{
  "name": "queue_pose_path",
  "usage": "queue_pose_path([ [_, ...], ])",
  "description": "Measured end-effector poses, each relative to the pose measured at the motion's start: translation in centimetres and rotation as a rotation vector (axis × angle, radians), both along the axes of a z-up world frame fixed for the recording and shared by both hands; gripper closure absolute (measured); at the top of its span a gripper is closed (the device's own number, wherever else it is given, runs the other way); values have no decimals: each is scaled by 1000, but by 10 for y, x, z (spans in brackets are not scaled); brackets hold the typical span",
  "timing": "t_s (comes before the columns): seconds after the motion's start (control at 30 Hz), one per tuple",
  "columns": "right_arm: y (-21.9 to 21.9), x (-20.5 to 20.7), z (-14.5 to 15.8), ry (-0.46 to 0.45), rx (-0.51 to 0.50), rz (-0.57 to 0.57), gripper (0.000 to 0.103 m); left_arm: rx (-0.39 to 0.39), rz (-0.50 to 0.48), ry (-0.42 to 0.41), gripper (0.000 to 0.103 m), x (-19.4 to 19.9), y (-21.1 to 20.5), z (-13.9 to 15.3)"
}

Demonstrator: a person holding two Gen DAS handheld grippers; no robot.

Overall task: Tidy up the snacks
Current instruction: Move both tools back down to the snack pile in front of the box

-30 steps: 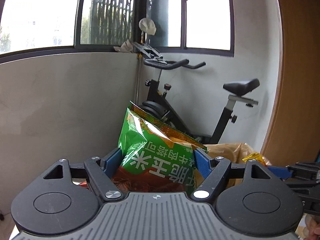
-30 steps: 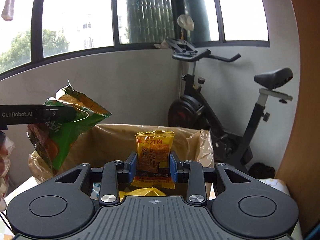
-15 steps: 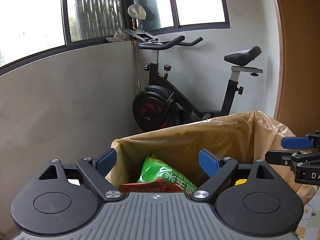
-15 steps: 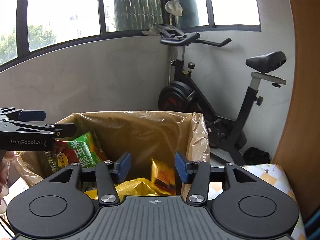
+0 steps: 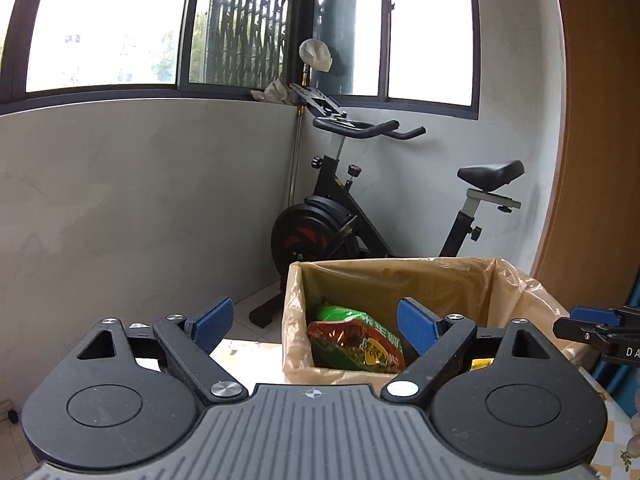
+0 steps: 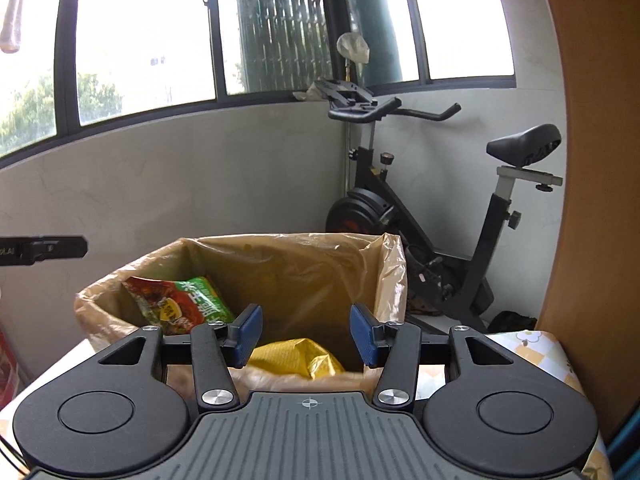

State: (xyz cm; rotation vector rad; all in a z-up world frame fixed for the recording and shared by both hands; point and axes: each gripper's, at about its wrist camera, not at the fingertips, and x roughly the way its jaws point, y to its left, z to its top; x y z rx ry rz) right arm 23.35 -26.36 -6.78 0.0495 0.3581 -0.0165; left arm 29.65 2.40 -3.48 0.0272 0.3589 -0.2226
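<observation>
left and right wrist views, snacks lying in the lined box. our left claw (image 5: pixel 316 322) stands wide apart with nothing between its pads; our right claw (image 6: pixel 306 334) is parted more narrowly and is likewise empty. the box (image 5: pixel 400 280), lined with a tan plastic bag, sits on the worktop (image 6: pixel 532 350) ahead of both claws. in it the green snack bag (image 5: pixel 356 338) leans against the left-hand wall, its long axis running along that wall, tilted rather than flat. from the left claw it lies ahead and slightly right, seen between the pads but well beyond them; from the right claw it lies ahead and to the left (image 6: pixel 180 306). we judge the left hand the nearer to it. the right view alone shows a yellow packet (image 6: pixel 296 358) low in the box, just past the right claw; in the left view only a sliver of yellow appears behind the right finger. the left view alone shows the right claw's tip at the frame's right edge. an exercise bike (image 5: pixel 384 216) stands behind. no snack waiting outside the box is in view.
</observation>
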Motion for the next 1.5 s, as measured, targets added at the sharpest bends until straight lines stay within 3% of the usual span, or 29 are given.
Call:
queue_pose_path([
  [0.13, -7, -31, -17, -49, 109, -11, 54, -6, -45, -10, 12, -29, 16, -14],
  [0.33, 3, -64, -47, -55, 74, -12, 53, -40, -43, 66, 12, -47, 28, -50],
  [0.47, 12, -69, -77, 33, 68, -23, 53, -25, -50, 118, 13, -47, 26, -77],
  [0.6, 20, -69, -111, 146, 125, -22, 53, -22, -66, 174, 14, -42, 21, -103],
  [0.9, 49, -56, -176, 438, 192, -4, 53, 37, -122, 215, 14, -48, 11, -145],
  [1.0, 54, -50, -185, 465, 208, -18, 48, 48, -141, 233, 18, -49, 8, -156],
  [1.37, 70, -15, -184, 470, 110, -58, 40, 33, -150, 265, 24, -57, 7, -169],
  [1.5, 88, -14, -190, 481, -34, -23, 39, 30, -145, 267, 24, -58, 6, -170],
])
